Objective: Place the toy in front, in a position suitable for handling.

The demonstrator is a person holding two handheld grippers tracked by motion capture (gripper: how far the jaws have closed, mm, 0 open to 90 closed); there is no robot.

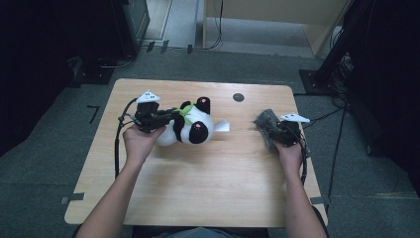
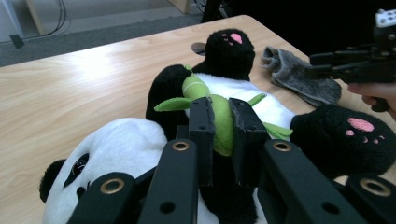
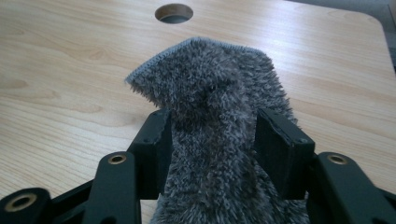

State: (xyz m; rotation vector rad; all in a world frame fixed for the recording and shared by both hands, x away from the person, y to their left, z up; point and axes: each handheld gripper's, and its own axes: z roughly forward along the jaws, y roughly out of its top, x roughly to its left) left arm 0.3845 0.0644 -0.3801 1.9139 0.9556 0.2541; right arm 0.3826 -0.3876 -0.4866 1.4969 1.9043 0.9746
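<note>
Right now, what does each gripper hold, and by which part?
Left gripper clamps the panda's green bamboo. Right gripper straddles the grey sock; grip unclear.

- A lab or test room set up for recording, not a home.
- A lone light wooden desk (image 1: 198,188) stands on grey carpet (image 1: 44,188), with a round cable hole (image 1: 238,97) near its far edge.
- Strips of tape (image 1: 73,198) mark the carpet beside the desk's near left corner, and more lie beyond its far edge.
- Black stands and dark equipment (image 1: 341,44) crowd the right side, with loose cables (image 1: 341,129) trailing across the floor past the desk's right edge.
- A dark cabinet (image 1: 133,22) sits off the far left corner.
- Pale wooden furniture (image 1: 277,20) stands behind the desk.
</note>
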